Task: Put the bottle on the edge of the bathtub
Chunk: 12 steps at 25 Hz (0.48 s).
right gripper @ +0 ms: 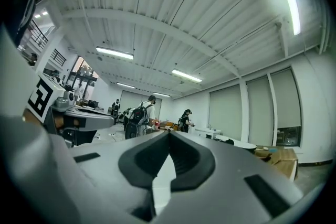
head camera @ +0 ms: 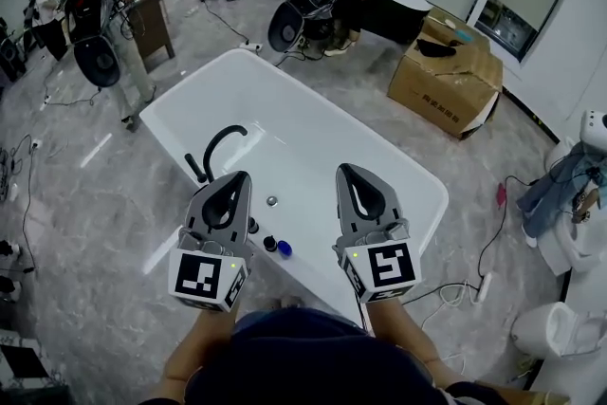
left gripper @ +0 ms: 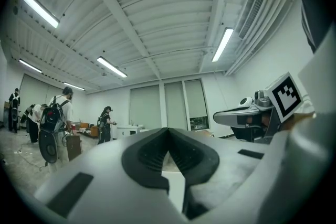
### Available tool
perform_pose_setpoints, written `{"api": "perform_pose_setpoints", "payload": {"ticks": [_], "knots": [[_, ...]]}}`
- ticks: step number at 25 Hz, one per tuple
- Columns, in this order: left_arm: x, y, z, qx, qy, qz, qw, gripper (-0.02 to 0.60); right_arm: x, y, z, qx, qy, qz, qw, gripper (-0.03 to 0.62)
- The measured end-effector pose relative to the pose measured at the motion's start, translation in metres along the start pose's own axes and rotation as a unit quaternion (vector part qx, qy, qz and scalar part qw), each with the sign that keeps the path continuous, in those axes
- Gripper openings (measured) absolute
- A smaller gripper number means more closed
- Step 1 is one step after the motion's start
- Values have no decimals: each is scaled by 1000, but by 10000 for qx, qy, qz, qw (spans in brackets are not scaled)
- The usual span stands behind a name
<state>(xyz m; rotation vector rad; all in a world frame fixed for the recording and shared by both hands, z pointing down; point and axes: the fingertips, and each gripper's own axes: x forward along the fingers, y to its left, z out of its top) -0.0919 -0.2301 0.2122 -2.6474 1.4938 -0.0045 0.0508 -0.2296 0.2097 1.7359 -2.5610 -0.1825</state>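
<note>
The left tool [head camera: 240,177], jaws together and empty, is hovering just left of the small blue bottle [head camera: 281,248], which seems to be lying crosswise at the bathtub's [head camera: 313,133] near rim, while the right tool [head camera: 344,171], likewise closed on nothing, is hanging slightly farther off.

Small blue item [head camera: 284,249] and dark round piece [head camera: 269,243] beside it, by the near rim of the bathtub [head camera: 303,128], are reading too small to identify. Left tool [head camera: 241,177] and right tool [head camera: 345,170] are covering stretches of that rim. The person's head [head camera: 313,365] is hiding the rest while running off the lower edge of the head view.
</note>
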Motion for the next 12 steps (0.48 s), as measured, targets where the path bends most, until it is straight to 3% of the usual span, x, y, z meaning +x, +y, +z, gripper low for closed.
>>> {"api": "perform_pose_setpoints", "payload": {"ticks": [12], "knots": [[-2,-16,10,86,-35,6,10000,24,-12,-12,6,-119,-27,49,9999,28]]}}
